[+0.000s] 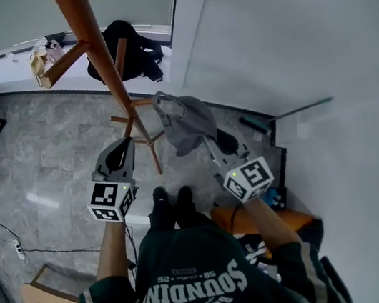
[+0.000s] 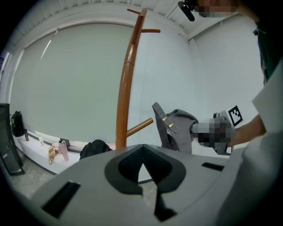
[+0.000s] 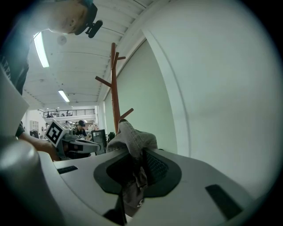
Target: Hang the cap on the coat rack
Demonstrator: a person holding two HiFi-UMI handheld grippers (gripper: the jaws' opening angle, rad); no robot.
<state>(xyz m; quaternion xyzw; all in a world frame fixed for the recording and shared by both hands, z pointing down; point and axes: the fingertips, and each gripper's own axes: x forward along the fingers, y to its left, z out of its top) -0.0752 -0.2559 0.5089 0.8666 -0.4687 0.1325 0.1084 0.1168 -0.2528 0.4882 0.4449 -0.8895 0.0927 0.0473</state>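
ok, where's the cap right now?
Head view, right of centre: the cap is pinched in the right hand-held gripper, just right of the rack, near its lower pegs.

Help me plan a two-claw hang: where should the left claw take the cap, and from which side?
Probably take the back strap of the cap, coming from the left: it sticks out free toward the left claw, while the right claw pinches the far side.

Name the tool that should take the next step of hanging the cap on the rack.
Right. The right tool grips the grey fabric cap and holds it up close to the brown wooden coat rack. The left tool holds nothing.
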